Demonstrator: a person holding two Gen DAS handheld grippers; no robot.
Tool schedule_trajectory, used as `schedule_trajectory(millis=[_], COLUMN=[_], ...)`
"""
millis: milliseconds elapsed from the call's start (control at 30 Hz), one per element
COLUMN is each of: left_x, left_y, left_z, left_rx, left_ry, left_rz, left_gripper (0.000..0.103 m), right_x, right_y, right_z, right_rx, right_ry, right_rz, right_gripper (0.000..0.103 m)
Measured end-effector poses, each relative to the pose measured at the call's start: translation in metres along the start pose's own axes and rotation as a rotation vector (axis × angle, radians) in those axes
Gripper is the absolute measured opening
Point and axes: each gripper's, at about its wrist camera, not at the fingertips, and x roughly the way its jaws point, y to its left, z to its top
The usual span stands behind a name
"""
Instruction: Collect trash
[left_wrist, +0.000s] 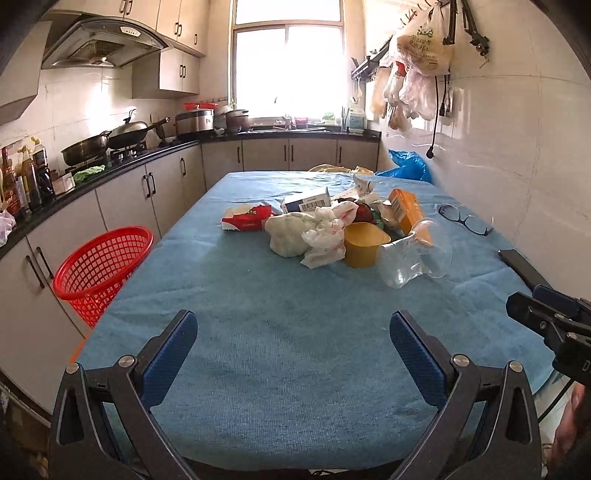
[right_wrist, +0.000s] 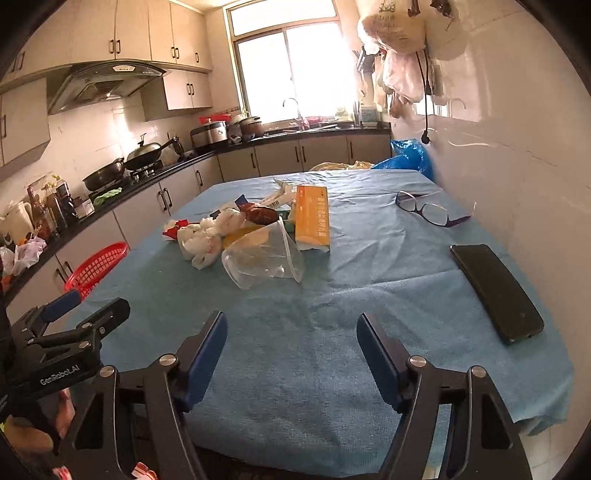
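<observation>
Showing, left wrist view: one left tool (left_wrist: 293, 334), released and empty, over the table (left_wrist: 258, 332); one trash pile (left_wrist: 332, 229) mid-table, one red basket (left_wrist: 99, 266) beside it. Right wrist view: one right tool (right_wrist: 291, 336), released, empty; crumpled wrappers, one clear cup (right_wrist: 262, 258), one orange box (right_wrist: 312, 218).

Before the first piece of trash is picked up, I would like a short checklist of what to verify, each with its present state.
1. Left gripper open, nothing between its fingers: ok.
2. Right gripper open and empty: ok.
3. Red basket within sight, upright beside the table's left edge: ok.
4. Basket has room: cannot tell, its inside is hidden.
5. Clear plastic cup lies on its side at the near edge of the trash pile, free to grasp: ok.
6. Glasses and phone lie apart from the pile, on the blue cloth: ok.
</observation>
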Motion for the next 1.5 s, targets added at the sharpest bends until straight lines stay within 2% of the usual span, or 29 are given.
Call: schedule_trajectory(millis=[67,867,1500], left_x=[0.000,0.006,0.011], left_y=[0.000,0.004,0.006], left_z=[-0.001,-0.006,-0.009], left_rx=[0.004,0.009,0.007], left_ry=[-0.002,0.008,0.030], left_rz=[0.001,0.028,0.032], left_gripper=[0.103,0.103,0.103], right_x=[0.000,0.003,0.010], right_y=[0.001,0.011,0.015], right_z=[0.000,-0.003,-0.004], right_rx=[-0.006,-0.062,-0.065], right_ry=[-0.002,0.012,0.039], right_rz=[0.005,-0.024,-0.002], right_gripper=[0.071,0.071,0.071])
